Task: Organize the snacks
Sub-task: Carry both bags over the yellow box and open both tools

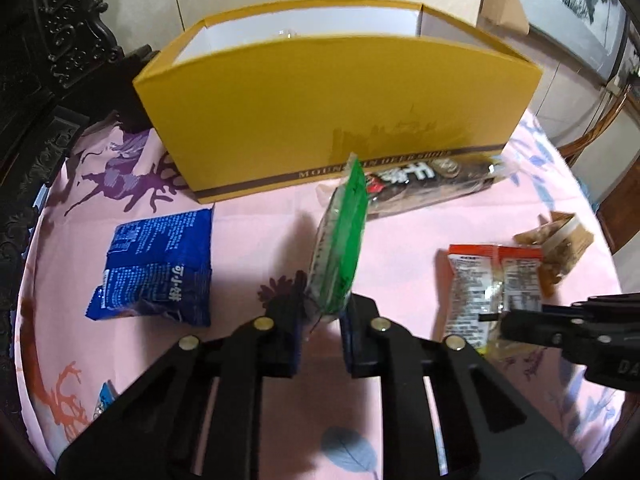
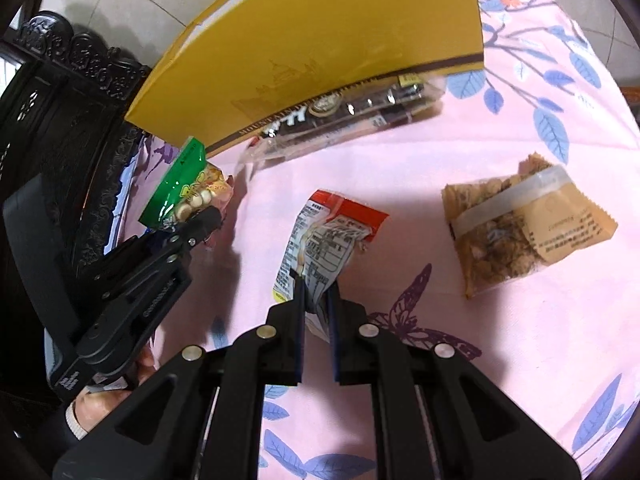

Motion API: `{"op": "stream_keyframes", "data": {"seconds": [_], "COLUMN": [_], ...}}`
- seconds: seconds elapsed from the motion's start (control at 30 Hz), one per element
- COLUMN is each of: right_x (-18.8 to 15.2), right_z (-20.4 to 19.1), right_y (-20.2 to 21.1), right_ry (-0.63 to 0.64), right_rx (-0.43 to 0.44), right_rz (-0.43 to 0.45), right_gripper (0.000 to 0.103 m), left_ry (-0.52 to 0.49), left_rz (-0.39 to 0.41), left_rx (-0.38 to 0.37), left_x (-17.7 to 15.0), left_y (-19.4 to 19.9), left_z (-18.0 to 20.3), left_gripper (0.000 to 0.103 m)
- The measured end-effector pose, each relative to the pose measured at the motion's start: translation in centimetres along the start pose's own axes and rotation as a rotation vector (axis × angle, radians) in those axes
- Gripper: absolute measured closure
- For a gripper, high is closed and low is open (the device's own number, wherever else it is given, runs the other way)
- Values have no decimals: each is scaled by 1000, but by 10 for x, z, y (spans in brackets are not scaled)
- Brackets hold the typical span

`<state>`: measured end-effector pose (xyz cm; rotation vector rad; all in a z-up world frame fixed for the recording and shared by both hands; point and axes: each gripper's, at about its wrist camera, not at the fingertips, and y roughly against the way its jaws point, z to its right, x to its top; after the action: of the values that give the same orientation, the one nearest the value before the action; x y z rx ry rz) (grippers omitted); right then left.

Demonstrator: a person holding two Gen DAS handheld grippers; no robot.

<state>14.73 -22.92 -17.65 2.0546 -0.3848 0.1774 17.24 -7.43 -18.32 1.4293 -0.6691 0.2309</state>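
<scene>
My left gripper point(image 1: 322, 312) is shut on the lower end of a green snack packet point(image 1: 340, 240), which stands up tilted above the pink tablecloth point(image 1: 260, 240). The right wrist view shows that same green packet point(image 2: 180, 188) pinched in the left gripper point(image 2: 200, 220). My right gripper point(image 2: 316, 296) is shut on the near end of a red-and-white snack packet point(image 2: 328, 236); the left wrist view has this packet point(image 1: 480, 280) with the right gripper point(image 1: 496, 320) at its edge. An open yellow box point(image 1: 320, 100) stands behind both.
A blue packet point(image 1: 156, 268) lies at the left. A long dark packet point(image 2: 352, 116) lies against the yellow box point(image 2: 320, 32). A brown bag of snacks point(image 2: 520, 228) lies at the right. Dark carved furniture point(image 1: 60, 40) borders the table's left side. A hand point(image 2: 108, 396) holds the left gripper.
</scene>
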Motion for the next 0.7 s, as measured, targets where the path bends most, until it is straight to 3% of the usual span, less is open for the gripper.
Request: {"op": "stream_keyframes", "data": {"seconds": [0.23, 0.43, 0.57, 0.7], "right_x": [2, 13, 41, 91], "right_z": [-5, -11, -25, -44], "right_y": [15, 45, 77, 103], "right_ry": [9, 37, 86, 150], "right_rx": [10, 23, 33, 28], "right_rz": [31, 84, 167, 265], "right_gripper": [93, 93, 93, 93], "left_ry": [29, 28, 42, 43], "left_rz": [43, 129, 184, 223], "left_rx": [-31, -22, -11, 5], "left_x": [12, 49, 87, 134], "left_y": [27, 61, 75, 79], "left_z": [-2, -11, -19, -22], "left_gripper": [88, 88, 88, 88]}}
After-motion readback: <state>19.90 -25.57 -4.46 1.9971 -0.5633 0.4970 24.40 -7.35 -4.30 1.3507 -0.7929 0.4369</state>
